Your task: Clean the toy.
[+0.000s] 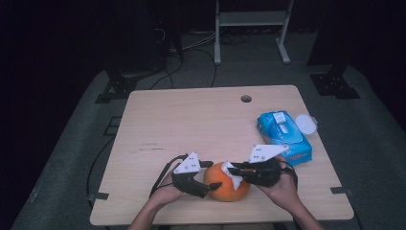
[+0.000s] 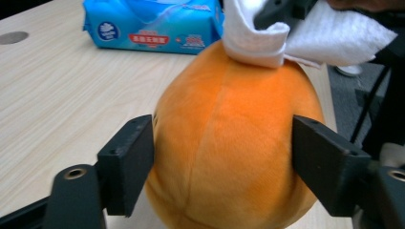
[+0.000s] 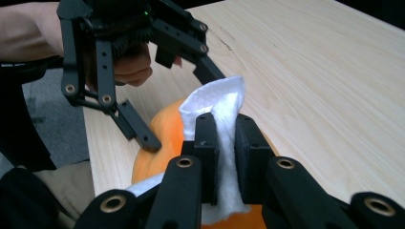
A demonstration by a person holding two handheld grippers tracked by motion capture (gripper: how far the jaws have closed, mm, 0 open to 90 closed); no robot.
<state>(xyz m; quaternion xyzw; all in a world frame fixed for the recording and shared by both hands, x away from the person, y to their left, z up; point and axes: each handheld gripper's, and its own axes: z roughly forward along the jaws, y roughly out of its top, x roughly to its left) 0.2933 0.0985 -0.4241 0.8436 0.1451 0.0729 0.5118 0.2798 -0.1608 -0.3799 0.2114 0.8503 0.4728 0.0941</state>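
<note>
While left gripper [image 2: 222, 167] clamps plush orange pumpkin [image 2: 229, 143], right gripper [image 3: 224, 157] pinches white wipe [image 3: 222, 102] against its top.

Lab-like recording room: dark surround, bare wooden table [image 1: 191, 120], floor cables [image 1: 191, 45], metal stand [image 1: 251, 28].

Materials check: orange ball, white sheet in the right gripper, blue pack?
Orange ball: looks like plush fabric, matte and fuzzy, with stitched seams; probably soft-stuffed. White sheet: thin, nonwoven-looking wipe or tissue, matte, folds limply between the right gripper pads. Blue pack: glossy plastic film with a printed label, seemingly a wipes pack. Table: light wood-grain top, likely laminate.
</note>
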